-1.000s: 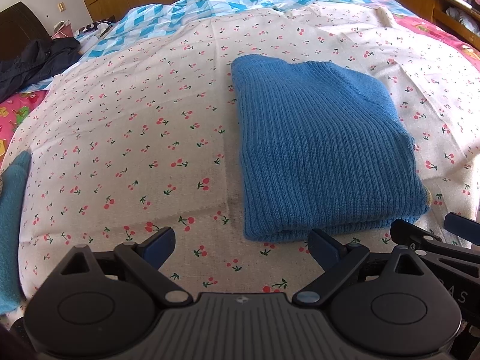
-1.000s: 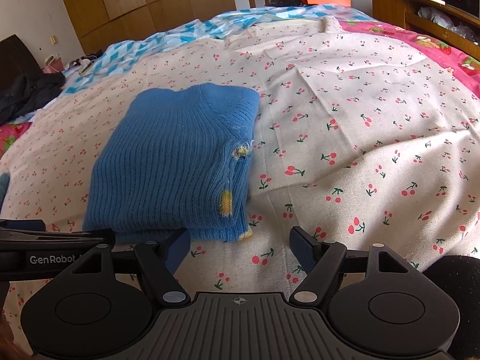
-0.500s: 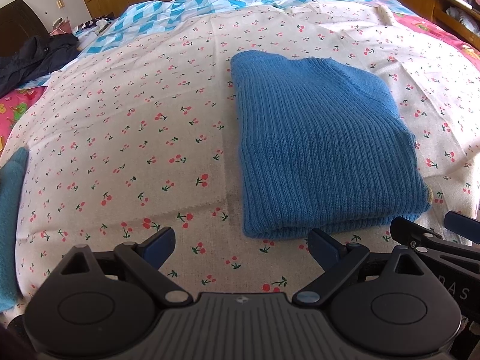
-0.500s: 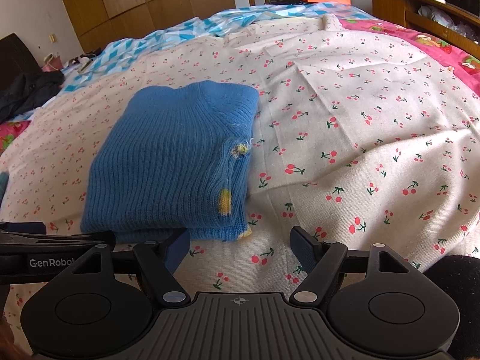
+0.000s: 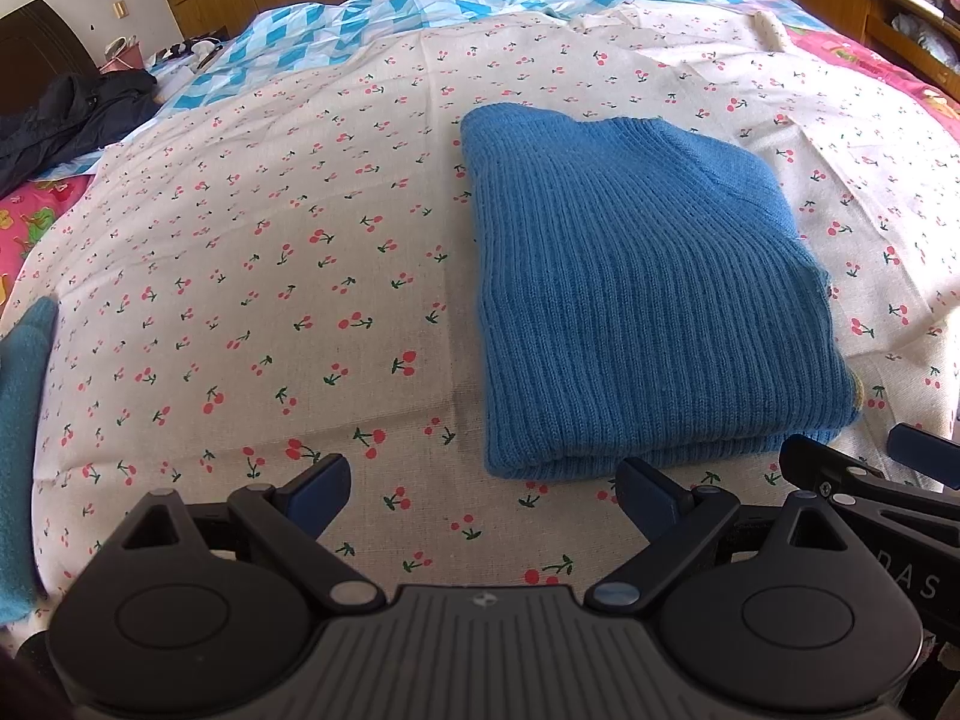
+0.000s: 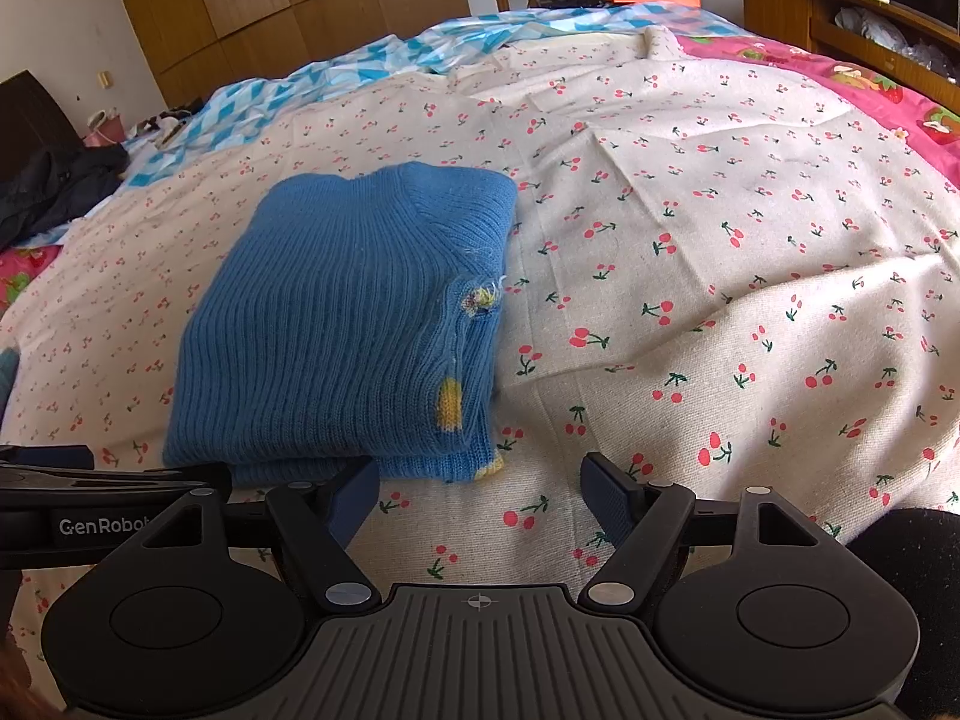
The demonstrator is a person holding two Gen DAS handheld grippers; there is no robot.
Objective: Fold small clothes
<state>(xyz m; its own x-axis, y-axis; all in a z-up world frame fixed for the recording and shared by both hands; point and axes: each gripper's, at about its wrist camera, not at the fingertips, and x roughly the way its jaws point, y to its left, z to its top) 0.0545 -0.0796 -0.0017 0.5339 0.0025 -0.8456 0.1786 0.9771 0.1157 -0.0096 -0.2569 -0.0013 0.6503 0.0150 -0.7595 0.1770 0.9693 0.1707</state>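
1. Ribbed blue knit sweater (image 5: 642,294), folded into a thick rectangle, lies flat on the cream cherry-print bedsheet (image 5: 270,276); it sits right of centre in the left wrist view and left of centre in the right wrist view (image 6: 342,324).
2. Small yellow patches show along the sweater's right edge in the right wrist view.
3. Left gripper (image 5: 483,489) fills the bottom of its frame, its blue-padded fingers spread wide and holding nothing, just short of the sweater's near edge.
4. Right gripper (image 6: 480,489) is likewise spread and empty at the bottom of its frame; its left finger overlaps the sweater's near edge in the picture, though contact cannot be told.
5. Teal fabric piece (image 5: 21,450) lies at the left edge of the left wrist view.
6. Dark jacket (image 5: 72,114) rests in the upper left, beside a blue-and-white patterned quilt (image 5: 372,24).
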